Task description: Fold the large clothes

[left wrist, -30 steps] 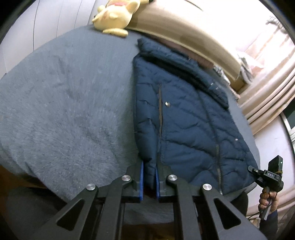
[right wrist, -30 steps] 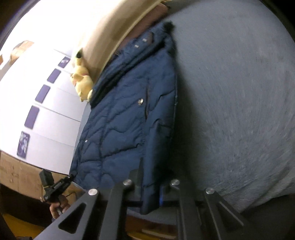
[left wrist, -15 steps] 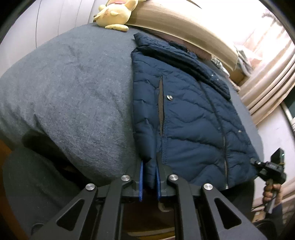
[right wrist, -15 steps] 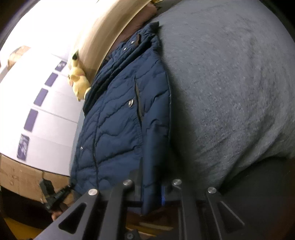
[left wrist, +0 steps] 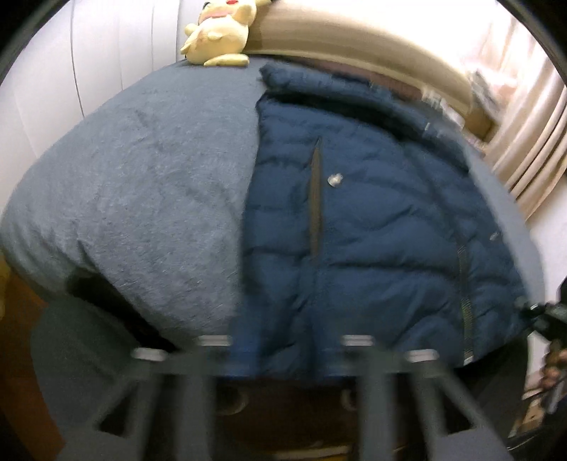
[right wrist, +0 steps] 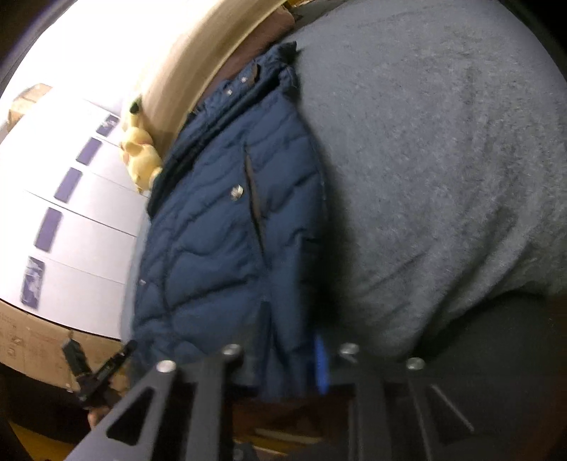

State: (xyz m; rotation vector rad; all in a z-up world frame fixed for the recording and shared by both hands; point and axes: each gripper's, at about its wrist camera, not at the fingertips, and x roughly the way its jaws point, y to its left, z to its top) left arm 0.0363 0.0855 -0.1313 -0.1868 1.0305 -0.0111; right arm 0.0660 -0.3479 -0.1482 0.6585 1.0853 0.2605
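Observation:
A navy quilted puffer jacket (left wrist: pixel 372 220) lies flat on a grey fleece bed cover (left wrist: pixel 141 198), collar toward the headboard. It also shows in the right wrist view (right wrist: pixel 219 248). My left gripper (left wrist: pixel 283 358) is at the jacket's bottom hem at the bed's near edge; its jaws look spread wide, blurred, with the hem lying between them. My right gripper (right wrist: pixel 283 358) is at the hem's other corner, its jaws wider than before with the hem's fabric between them and a blue pad (right wrist: pixel 320 365) showing.
A yellow plush toy (left wrist: pixel 218 32) sits at the bed's head by a beige headboard (left wrist: pixel 354 56). Curtains (left wrist: pixel 531 142) hang at the right. White wardrobe doors (right wrist: pixel 81 220) and a cardboard box (right wrist: pixel 32 344) stand beyond the bed.
Both grippers pulled the hem toward the bed's near edge, then their jaws opened wider; the left one no longer pinches the fabric. The jacket lies stretched out flat.

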